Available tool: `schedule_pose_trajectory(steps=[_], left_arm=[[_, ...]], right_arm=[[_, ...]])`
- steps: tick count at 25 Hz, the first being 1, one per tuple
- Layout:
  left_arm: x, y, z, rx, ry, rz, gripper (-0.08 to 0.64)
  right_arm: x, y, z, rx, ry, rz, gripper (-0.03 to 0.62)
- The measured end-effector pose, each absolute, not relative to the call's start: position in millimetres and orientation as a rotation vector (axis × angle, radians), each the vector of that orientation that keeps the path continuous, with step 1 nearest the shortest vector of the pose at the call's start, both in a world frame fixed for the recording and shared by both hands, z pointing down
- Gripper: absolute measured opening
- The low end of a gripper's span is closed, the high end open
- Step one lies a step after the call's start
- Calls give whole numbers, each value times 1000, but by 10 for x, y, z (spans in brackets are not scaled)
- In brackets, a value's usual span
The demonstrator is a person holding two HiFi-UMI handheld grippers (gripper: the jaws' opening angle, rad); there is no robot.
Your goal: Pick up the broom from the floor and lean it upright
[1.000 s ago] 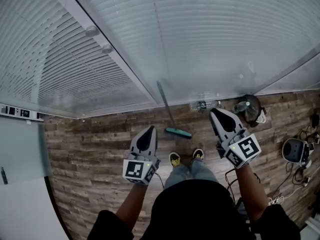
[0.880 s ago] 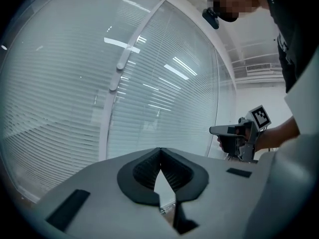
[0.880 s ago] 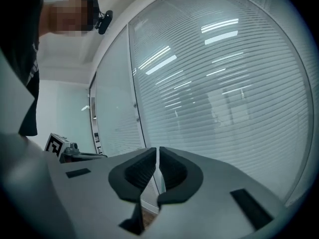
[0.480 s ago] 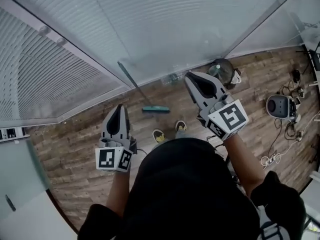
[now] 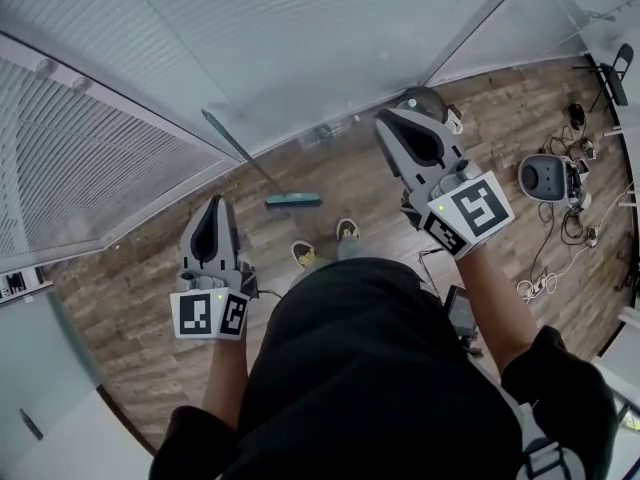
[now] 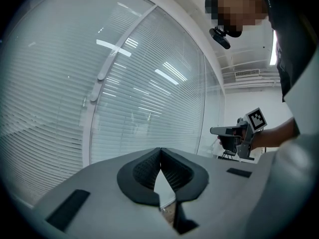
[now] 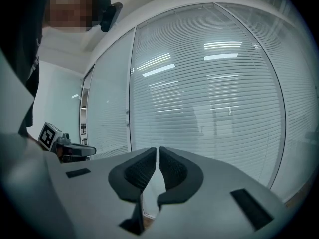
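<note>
Leaning on glass (image 5: 300,48): broom (image 5: 252,160) | ahead between left claw (image 5: 216,204), right claw (image 5: 388,118) | both closed, empty

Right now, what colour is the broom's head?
The broom head is teal; the head view shows it best.

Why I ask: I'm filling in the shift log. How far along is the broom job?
Done, by the look of it: the broom stands with its head on the wood floor and its handle leaning against the glass wall. In hand: nothing. The left tool and right tool are both shut, empty and clear of the broom. Left: apparently nothing.
</note>
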State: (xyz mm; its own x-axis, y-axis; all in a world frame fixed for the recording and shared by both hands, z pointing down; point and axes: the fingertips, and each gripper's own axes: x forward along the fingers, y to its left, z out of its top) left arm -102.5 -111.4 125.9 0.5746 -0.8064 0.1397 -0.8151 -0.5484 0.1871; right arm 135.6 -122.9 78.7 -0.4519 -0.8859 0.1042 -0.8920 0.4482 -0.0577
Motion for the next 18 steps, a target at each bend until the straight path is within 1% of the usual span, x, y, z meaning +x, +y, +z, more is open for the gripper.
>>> schedule_pose_trajectory(steps=[18], left_arm=[[-1137,-943,1166,2561,-1413,47,23]], right_arm=[[1291,-1060,809,1590,-2622,146,34]])
